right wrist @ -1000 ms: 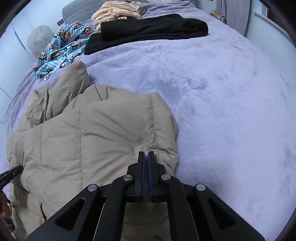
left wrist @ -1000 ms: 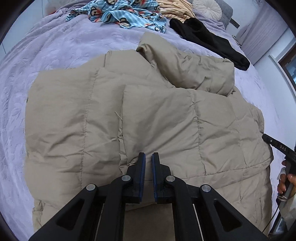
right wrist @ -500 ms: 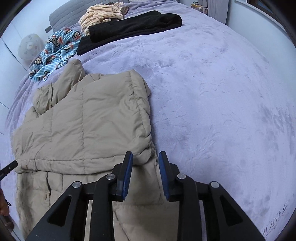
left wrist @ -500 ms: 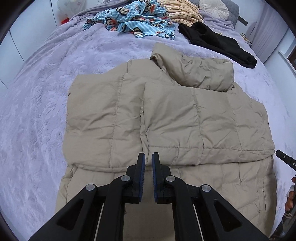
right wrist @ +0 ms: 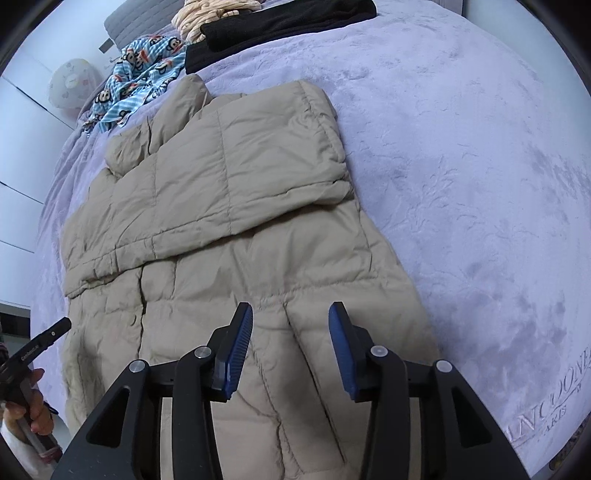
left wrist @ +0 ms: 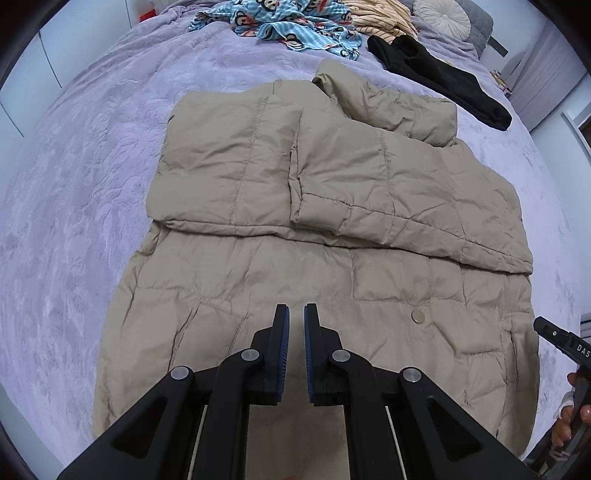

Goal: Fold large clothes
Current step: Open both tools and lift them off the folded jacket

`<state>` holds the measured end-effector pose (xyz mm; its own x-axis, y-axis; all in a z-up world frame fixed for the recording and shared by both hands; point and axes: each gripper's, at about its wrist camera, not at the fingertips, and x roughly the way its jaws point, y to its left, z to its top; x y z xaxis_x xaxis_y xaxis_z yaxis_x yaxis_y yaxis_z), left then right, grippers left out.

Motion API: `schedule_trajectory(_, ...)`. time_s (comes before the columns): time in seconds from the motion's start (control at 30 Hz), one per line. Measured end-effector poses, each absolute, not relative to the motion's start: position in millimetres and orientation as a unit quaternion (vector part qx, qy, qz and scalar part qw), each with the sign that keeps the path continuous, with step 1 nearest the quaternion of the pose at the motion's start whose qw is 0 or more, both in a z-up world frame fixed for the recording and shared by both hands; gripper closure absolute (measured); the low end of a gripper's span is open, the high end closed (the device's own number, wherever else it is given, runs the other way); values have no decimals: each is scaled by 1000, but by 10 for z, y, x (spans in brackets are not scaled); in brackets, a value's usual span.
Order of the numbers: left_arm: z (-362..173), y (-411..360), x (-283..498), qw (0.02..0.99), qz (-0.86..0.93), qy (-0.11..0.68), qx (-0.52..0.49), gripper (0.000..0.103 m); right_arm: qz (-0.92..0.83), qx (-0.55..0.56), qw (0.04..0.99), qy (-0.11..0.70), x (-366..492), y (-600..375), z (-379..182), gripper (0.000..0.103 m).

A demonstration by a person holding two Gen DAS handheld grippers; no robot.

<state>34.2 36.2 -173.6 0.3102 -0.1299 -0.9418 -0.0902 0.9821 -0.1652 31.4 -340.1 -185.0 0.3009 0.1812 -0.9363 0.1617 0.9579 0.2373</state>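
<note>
A beige quilted jacket lies flat on the lavender bed cover. Its upper half and sleeves are folded over its body, and a snap button shows on the lower part. My left gripper hovers over the jacket's near half; its jaws are opening, with a narrow gap and nothing between them. My right gripper hangs above the jacket near its right edge. Its jaws are opening wide, and the blue pads hold no cloth.
At the head of the bed lie a blue monkey-print cloth, a black garment, a striped beige garment and a round cushion. Bare bed cover spreads right of the jacket. A hand shows at the right edge.
Both grippers have drawn back from the folded upper part toward the jacket's near hem. The right jaws went from shut at the fold's corner to wide apart, and the fold now lies flat.
</note>
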Motion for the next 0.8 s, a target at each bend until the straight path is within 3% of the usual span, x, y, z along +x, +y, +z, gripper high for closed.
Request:
schedule_trajectory(0.07,-1708,414,238,803,3,588,-96,4,9,142,792,593,242,-3355,-1813,50)
schedule_trajectory(0.1,-1681,443,168,812,16,575,-97,1,10,141,792,594,204,-3332,-1790,48)
schedule_trajectory(0.3,-1603,556,-67,810,21,580,-89,1,18,156,786,598,-32,-3160,-1708,34)
schedule_trajectory(0.37,-1573,605,-166,812,25,577,-80,1,24,165,786,595,-122,-3088,-1682,23)
schedule_trajectory(0.8,-1508,948,-824,803,9,594,-50,1,16,222,775,591,-958,-2726,-1650,16)
